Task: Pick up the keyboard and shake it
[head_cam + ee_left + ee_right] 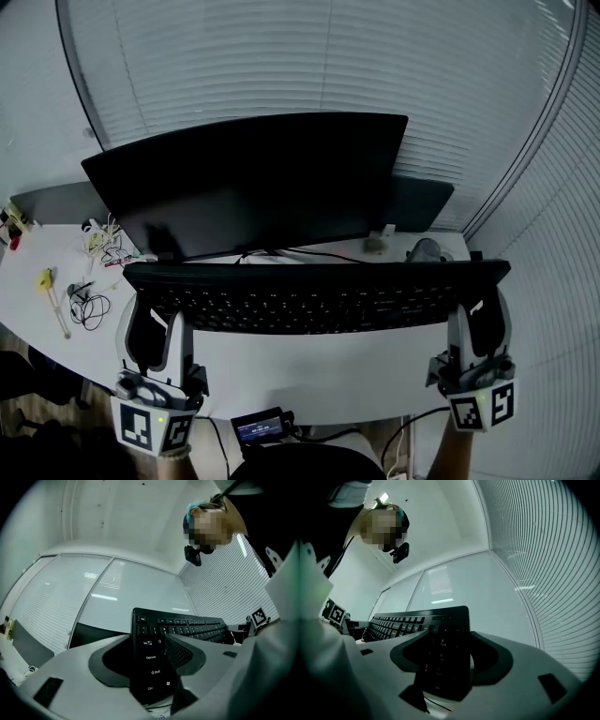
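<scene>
A black keyboard (309,291) hangs level in the air in front of the monitor, above the white desk (319,375). My left gripper (157,323) is shut on its left end, and in the left gripper view the Tab, Caps Lock and Shift keys (152,665) sit between the jaws. My right gripper (476,319) is shut on the right end. In the right gripper view the number pad (440,663) fills the gap between the jaws. Both gripper views look up at the ceiling and at the person holding them.
A wide dark monitor (253,178) stands right behind the keyboard, with window blinds behind it. Tangled cables (89,305) and a yellow-handled tool (52,295) lie at the desk's left. A small device with a lit screen (261,427) sits at the front edge.
</scene>
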`<state>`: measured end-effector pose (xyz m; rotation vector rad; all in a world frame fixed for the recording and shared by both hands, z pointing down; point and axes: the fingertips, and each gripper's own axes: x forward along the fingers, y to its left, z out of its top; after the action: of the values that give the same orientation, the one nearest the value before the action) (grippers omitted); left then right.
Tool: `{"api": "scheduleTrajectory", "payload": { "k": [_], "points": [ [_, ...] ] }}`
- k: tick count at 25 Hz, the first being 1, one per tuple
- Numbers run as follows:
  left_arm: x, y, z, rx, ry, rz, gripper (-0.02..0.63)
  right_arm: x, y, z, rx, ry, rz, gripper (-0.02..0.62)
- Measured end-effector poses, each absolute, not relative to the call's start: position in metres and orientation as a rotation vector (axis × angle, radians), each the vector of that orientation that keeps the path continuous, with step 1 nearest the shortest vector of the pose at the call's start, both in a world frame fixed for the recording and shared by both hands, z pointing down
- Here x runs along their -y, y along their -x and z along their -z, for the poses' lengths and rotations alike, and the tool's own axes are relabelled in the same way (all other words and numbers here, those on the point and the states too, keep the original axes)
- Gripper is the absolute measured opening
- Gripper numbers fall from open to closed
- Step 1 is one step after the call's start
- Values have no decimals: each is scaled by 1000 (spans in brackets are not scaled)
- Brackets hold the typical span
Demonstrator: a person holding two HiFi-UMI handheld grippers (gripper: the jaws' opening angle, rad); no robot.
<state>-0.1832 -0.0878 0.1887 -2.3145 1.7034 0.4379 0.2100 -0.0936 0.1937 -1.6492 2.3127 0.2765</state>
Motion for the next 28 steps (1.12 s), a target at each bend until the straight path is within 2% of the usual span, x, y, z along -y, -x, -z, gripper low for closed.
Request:
{"api": "scheduleTrajectory", "payload": {
  "k": [16, 28],
  "points": [
    [96, 178, -193, -1772, 2475, -367, 233, 95, -212, -201, -2411, 1758, -90, 278],
    [122, 191, -336, -2027, 2693, -33, 233, 128, -202, -326, -2585, 1879, 284, 276]
  ]
}}
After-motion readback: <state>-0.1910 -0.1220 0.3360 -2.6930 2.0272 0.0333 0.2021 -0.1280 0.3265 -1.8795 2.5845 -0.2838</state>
